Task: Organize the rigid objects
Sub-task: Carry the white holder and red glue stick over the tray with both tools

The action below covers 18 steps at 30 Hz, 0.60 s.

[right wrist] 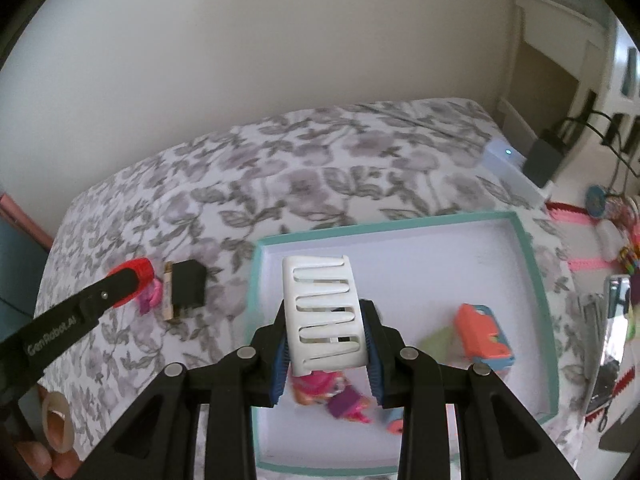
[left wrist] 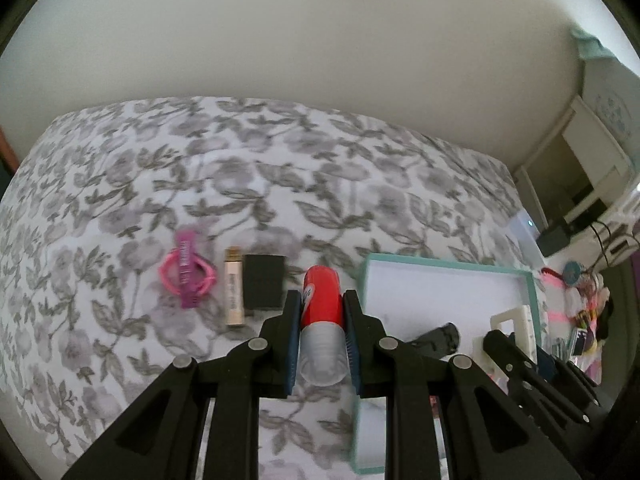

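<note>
A red tube with a clear cap (left wrist: 322, 322) is clamped in the left tool (left wrist: 322, 320) at lower centre, above the floral bed (left wrist: 240, 168). A white slotted piece (right wrist: 325, 314) is clamped in the right tool (right wrist: 326, 344) over the teal-rimmed tray (right wrist: 534, 264). At centre left, one pink ring (left wrist: 187, 276), one beige stick (left wrist: 234, 292) and one black block (left wrist: 264, 282) are seen lying on the bed.

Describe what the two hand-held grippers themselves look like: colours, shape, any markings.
Both are matte black plastic linkage frames with round silver pivot pins and cut-out openings. The left hand-held gripper and the right hand-held gripper each carry blue ribbed pads inside their fingers. White "GenRobot.AI" lettering runs along the left one's side, seen from the right wrist camera.
</note>
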Each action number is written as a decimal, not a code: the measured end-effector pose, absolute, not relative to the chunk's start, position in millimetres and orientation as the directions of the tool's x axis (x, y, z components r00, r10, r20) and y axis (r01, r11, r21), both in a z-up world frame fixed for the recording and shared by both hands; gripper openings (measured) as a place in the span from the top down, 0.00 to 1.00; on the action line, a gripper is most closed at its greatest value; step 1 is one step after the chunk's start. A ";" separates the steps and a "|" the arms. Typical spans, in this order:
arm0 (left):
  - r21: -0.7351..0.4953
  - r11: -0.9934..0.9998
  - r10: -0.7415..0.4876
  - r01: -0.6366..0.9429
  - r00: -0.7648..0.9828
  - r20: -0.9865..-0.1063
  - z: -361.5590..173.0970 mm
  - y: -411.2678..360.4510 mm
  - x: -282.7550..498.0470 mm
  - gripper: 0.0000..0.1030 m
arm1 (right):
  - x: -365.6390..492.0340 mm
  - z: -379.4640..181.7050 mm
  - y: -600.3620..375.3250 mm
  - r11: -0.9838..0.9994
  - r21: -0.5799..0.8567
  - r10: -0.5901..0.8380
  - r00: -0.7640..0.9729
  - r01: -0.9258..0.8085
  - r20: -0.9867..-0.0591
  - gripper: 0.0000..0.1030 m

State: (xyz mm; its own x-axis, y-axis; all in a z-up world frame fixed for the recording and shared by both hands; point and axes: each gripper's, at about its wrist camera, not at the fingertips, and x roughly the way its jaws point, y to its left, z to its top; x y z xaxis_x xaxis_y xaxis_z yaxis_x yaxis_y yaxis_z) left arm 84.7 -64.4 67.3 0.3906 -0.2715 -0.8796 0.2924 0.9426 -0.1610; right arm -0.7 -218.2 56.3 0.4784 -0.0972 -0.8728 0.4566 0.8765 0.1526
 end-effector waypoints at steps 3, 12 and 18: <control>-0.155 0.932 -0.279 0.326 0.375 -0.884 63.6 -83.9 81.6 0.79 | -4.7 51.3 -229.9 0.867 0.147 -0.108 0.467 0.476 -0.877 0.67; -0.146 0.903 -0.293 0.403 0.334 -0.896 49.0 -130.1 77.3 0.79 | -18.1 33.3 -265.9 0.828 0.119 -0.148 0.417 0.548 -0.897 0.67; -0.152 0.898 -0.294 0.413 0.307 -0.905 36.1 -142.4 80.3 0.79 | -22.6 20.6 -283.6 0.809 0.103 -0.155 0.380 0.578 -0.912 0.67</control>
State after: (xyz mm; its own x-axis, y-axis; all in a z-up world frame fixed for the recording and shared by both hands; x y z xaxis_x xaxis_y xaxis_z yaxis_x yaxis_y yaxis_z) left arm 80.3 -142.4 36.1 0.3070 -0.2944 -0.9050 0.4127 0.8981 -0.1521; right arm -22.6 -283.6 20.6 0.3799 -0.1551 -0.9119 0.5783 0.8093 0.1033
